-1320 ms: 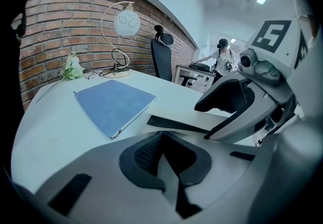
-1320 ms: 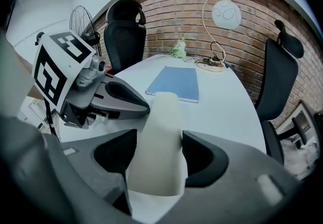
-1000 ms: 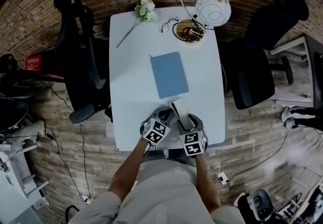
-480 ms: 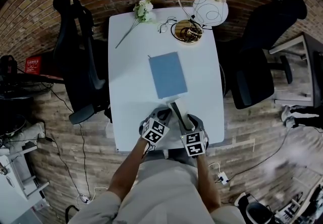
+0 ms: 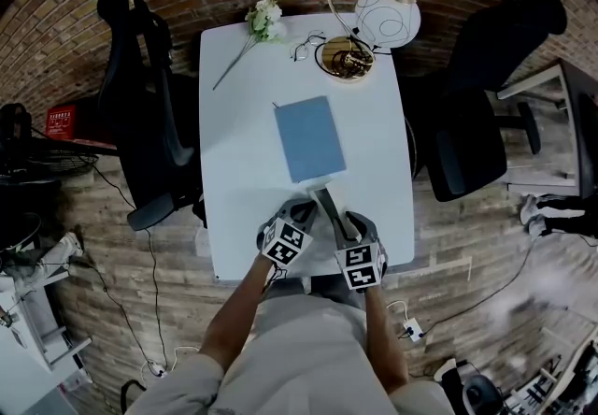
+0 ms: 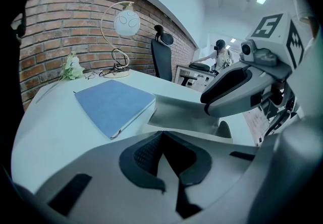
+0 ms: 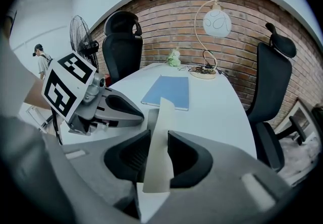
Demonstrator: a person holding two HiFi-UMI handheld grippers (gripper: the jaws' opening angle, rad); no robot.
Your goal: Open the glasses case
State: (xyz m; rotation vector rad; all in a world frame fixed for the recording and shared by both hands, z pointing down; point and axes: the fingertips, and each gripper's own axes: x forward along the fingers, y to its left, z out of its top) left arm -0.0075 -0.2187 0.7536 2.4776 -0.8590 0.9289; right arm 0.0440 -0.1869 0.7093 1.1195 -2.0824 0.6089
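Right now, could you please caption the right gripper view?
Right gripper, its jaws just closing, pinches the glasses case flap.

Close up, the right tool [image 7: 158,136] has its dark pads [image 7: 132,156] pressed on the pale glasses case flap [image 7: 164,112], the jaws having just been closing. The left tool [image 7: 132,109] (its marker cube [image 7: 68,89] facing us) sits just beside it. Beyond, a blue notebook [image 7: 169,92] lies on the white surface [image 7: 217,112], with a globe lamp [image 7: 216,22] near the brick wall [image 7: 247,31].
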